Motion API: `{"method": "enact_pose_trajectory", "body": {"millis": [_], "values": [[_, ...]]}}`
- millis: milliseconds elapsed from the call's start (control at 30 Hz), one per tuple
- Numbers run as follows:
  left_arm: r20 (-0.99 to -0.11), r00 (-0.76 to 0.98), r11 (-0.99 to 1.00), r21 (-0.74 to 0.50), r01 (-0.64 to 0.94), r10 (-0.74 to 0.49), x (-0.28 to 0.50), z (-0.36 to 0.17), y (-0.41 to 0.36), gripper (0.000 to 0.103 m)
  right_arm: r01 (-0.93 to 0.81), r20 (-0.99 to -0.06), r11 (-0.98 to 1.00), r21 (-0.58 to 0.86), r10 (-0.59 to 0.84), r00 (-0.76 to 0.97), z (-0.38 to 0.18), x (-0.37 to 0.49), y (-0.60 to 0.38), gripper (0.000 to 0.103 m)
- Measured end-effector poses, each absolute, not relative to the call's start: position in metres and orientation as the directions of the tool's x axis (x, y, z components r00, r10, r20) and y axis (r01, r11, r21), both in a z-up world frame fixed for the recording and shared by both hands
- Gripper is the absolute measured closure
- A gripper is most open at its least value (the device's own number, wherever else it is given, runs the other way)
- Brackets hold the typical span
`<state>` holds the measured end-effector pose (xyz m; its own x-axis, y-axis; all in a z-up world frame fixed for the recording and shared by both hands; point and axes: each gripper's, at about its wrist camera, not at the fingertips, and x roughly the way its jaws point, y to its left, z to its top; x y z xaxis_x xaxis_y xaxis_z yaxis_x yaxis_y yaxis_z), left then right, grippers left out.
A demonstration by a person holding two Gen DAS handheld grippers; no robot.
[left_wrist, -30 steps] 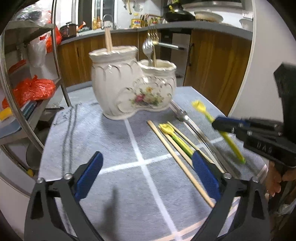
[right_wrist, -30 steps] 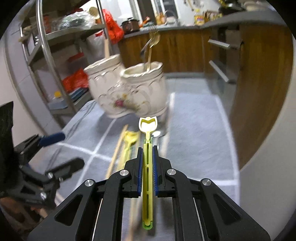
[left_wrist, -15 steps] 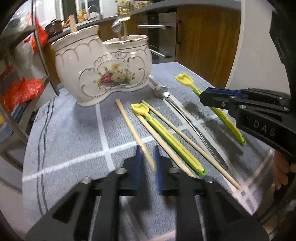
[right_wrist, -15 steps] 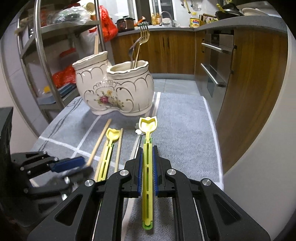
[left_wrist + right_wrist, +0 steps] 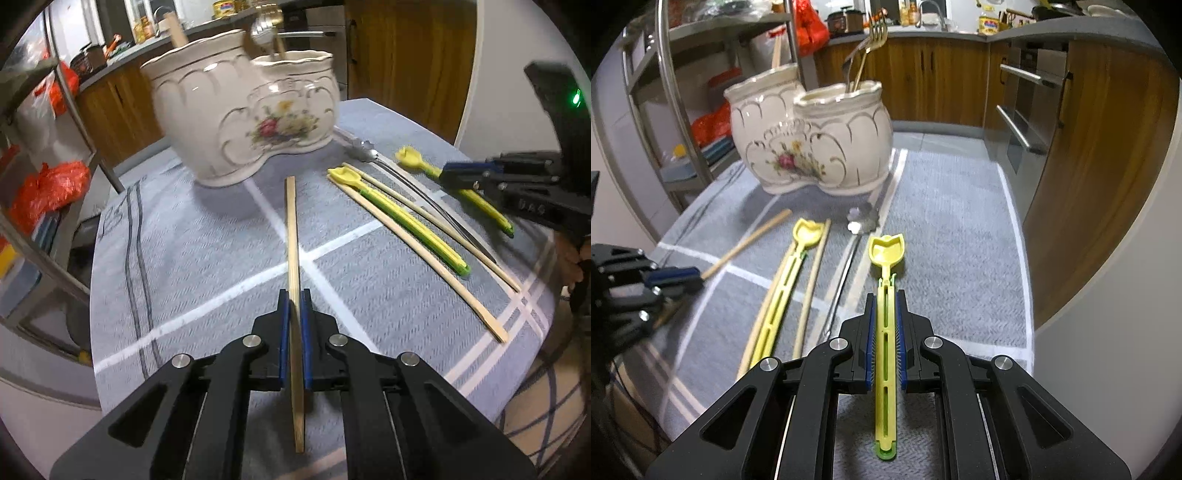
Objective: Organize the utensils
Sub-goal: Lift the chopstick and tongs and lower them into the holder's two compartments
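Left gripper [image 5: 294, 301] fingers clamp one chopstick [image 5: 291, 236]; right gripper [image 5: 885, 306] fingers clamp one yellow spoon [image 5: 886, 258]; two chopsticks, one yellow spoon lie between.

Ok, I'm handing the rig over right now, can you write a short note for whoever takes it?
Left gripper: shut on a wooden chopstick, tip pointing toward the ceramic holder.
Right gripper: shut on a yellow spoon, bowl end forward.
Done: two forks stand in the holder's right cup, one wooden stick in the left cup.
Left on the cloth: second yellow spoon, two chopsticks, a metal utensil near the holder's base.
Next, probably: drop both held pieces into the holder, then collect the rest.
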<state>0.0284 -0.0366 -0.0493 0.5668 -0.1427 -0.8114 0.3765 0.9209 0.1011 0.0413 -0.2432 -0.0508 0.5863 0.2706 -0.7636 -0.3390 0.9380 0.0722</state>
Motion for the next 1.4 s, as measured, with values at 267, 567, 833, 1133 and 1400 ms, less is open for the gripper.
{"method": "enact_pose_trajectory", "body": {"millis": [267,567,833,1133,1400], "values": [[-0.791,0.589,0.935,0.061,0.349,-0.168,0.021,-0.051,-0.027,0.083,-0.337,-0.763,0.94,0.046,0.251,0.596,-0.053,0.043,-0.24,0.078],[-0.764,0.617,0.934,0.055,0.354,-0.189,0.028,-0.053,-0.03,0.097,-0.334,-0.757,0.942,0.044,0.249,0.604,-0.052,0.045,-0.238,0.093],[-0.659,0.692,0.916,0.011,0.402,-0.295,0.017,-0.033,-0.02,0.097,-0.337,-0.639,0.939,0.072,0.303,0.707,-0.026,0.033,-0.241,0.093],[-0.35,0.866,0.931,-0.052,0.362,-0.356,-0.003,0.005,0.005,0.097,-0.362,-0.422,0.93,0.057,0.351,0.836,0.009,0.008,-0.237,0.093],[-0.185,0.912,0.931,-0.054,0.361,-0.365,0.008,0.055,0.017,0.097,-0.363,-0.282,0.93,0.061,0.365,0.887,0.046,0.015,-0.233,0.093]]}}
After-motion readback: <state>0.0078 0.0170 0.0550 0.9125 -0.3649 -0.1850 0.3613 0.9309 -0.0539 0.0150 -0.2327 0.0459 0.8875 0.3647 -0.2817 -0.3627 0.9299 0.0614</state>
